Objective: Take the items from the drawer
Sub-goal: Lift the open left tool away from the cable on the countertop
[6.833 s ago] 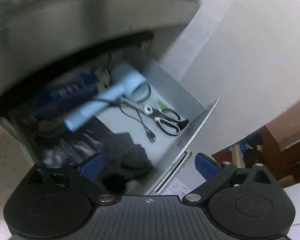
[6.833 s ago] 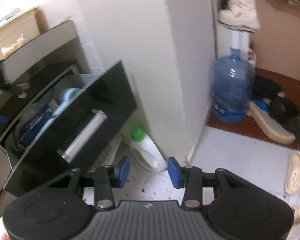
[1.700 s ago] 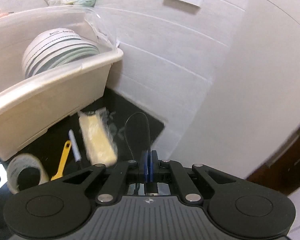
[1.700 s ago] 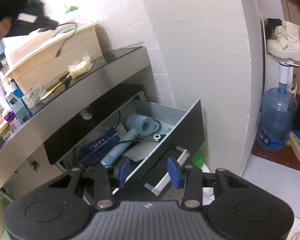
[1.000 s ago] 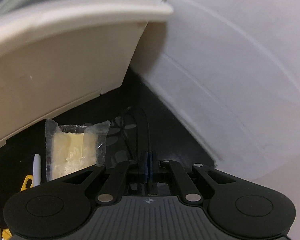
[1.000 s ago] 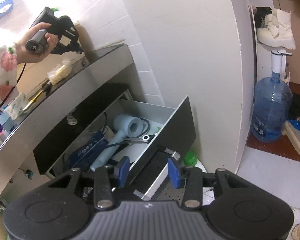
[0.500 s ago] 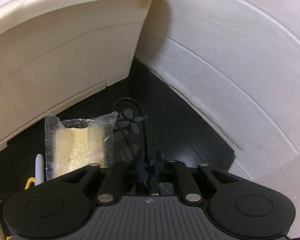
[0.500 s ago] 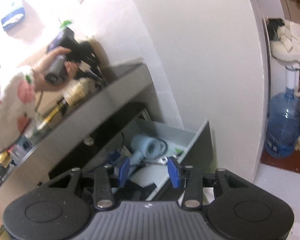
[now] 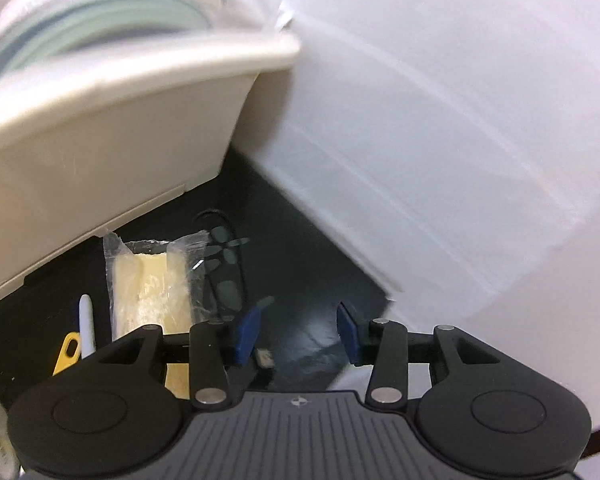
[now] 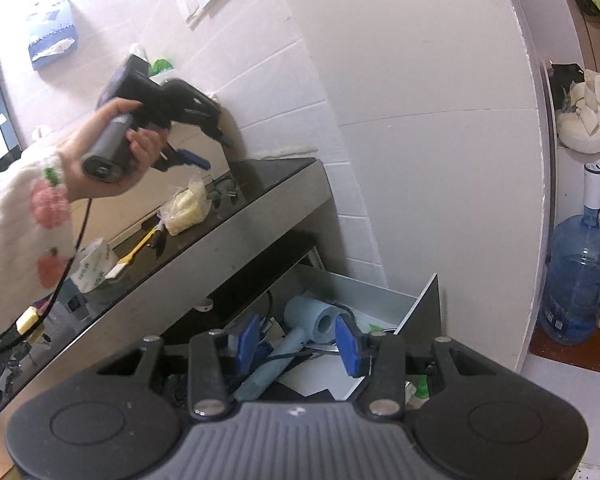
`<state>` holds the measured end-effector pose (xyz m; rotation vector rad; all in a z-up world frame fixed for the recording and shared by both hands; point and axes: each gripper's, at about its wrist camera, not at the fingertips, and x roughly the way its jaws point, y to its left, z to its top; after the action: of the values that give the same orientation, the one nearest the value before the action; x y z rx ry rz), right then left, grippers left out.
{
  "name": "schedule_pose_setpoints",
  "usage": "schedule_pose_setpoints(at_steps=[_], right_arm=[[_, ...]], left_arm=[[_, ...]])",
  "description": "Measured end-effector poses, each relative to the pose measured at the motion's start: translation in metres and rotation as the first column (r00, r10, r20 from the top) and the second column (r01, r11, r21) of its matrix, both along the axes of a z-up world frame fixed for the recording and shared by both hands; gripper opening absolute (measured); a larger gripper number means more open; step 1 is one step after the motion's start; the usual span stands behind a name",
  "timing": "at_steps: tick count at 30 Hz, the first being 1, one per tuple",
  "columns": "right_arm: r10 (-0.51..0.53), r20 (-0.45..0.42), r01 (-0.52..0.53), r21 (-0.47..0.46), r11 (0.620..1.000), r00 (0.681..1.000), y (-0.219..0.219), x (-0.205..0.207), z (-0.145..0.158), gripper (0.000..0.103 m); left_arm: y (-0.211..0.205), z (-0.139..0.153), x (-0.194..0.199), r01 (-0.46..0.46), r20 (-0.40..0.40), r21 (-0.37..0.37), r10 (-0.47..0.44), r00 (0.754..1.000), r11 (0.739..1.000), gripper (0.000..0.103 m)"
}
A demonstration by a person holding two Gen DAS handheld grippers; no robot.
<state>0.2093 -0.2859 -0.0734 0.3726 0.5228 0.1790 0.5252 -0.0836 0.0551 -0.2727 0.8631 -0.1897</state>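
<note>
Now cable (image 9: 235, 276) lies beside left hand-held gripper (image 9: 297, 334).

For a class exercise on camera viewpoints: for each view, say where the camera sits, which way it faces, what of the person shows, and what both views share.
Left wrist: on the left gripper, facing down at the black countertop corner; only its open fingers show.
Right wrist: on the right gripper, facing the open drawer; the person's hand shows.
Shared: the yellow packet on the countertop.
</note>
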Motion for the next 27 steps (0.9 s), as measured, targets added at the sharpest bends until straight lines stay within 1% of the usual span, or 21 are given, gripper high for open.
schedule_pose_setpoints(at_steps=[2, 4, 6, 10, 11, 13, 15, 18, 23, 27], right_arm=[[0.003, 0.007, -0.003, -0.002, 1.000, 1.000, 0.002, -0.002, 0.002, 0.041], [0.009, 0.014, -0.009, -0.002, 1.000, 1.000, 0.004, -0.005, 0.005, 0.041], [0.017, 0.021, -0.016, -0.005, 1.000, 1.000, 0.007, -0.008, 0.007, 0.041], [0.032, 0.035, -0.032, -0.015, 0.999, 0.999, 0.014, -0.017, 0.012, 0.041], [0.036, 0.039, -0.035, -0.017, 0.999, 0.999, 0.016, -0.019, 0.014, 0.041], [0.044, 0.046, -0.043, -0.022, 0.999, 0.998, 0.020, -0.023, 0.016, 0.041], [0.052, 0.053, -0.050, -0.028, 0.998, 0.997, 0.024, -0.028, 0.019, 0.041], [0.063, 0.063, -0.061, -0.035, 0.998, 0.996, 0.029, -0.034, 0.022, 0.041], [0.081, 0.067, -0.078, -0.050, 0.996, 0.994, 0.043, -0.057, 0.022, 0.041], [0.087, 0.063, -0.084, -0.050, 0.995, 0.994, 0.052, -0.069, 0.020, 0.041]], left_arm=[[0.004, 0.012, -0.018, 0.022, 0.032, -0.013, -0.022, 0.999, 1.000, 0.042], [0.009, 0.023, -0.042, 0.045, 0.069, -0.014, -0.044, 0.997, 0.999, 0.047], [0.015, 0.030, -0.067, 0.055, 0.111, -0.001, -0.054, 0.992, 0.998, 0.059], [0.024, 0.040, -0.120, 0.067, 0.205, 0.050, -0.076, 0.976, 0.997, 0.067], [0.028, 0.041, -0.136, 0.064, 0.219, 0.058, -0.075, 0.973, 0.996, 0.071], [0.037, 0.038, -0.159, 0.056, 0.245, 0.065, -0.070, 0.967, 0.996, 0.071], [0.044, 0.033, -0.183, 0.049, 0.250, 0.081, -0.068, 0.966, 0.996, 0.074], [0.054, 0.018, -0.211, 0.039, 0.241, 0.093, -0.061, 0.969, 0.995, 0.075], [0.063, -0.017, -0.250, 0.061, 0.204, 0.138, -0.089, 0.975, 0.989, 0.076], [0.068, -0.036, -0.282, 0.080, 0.170, 0.156, -0.106, 0.980, 0.985, 0.076]])
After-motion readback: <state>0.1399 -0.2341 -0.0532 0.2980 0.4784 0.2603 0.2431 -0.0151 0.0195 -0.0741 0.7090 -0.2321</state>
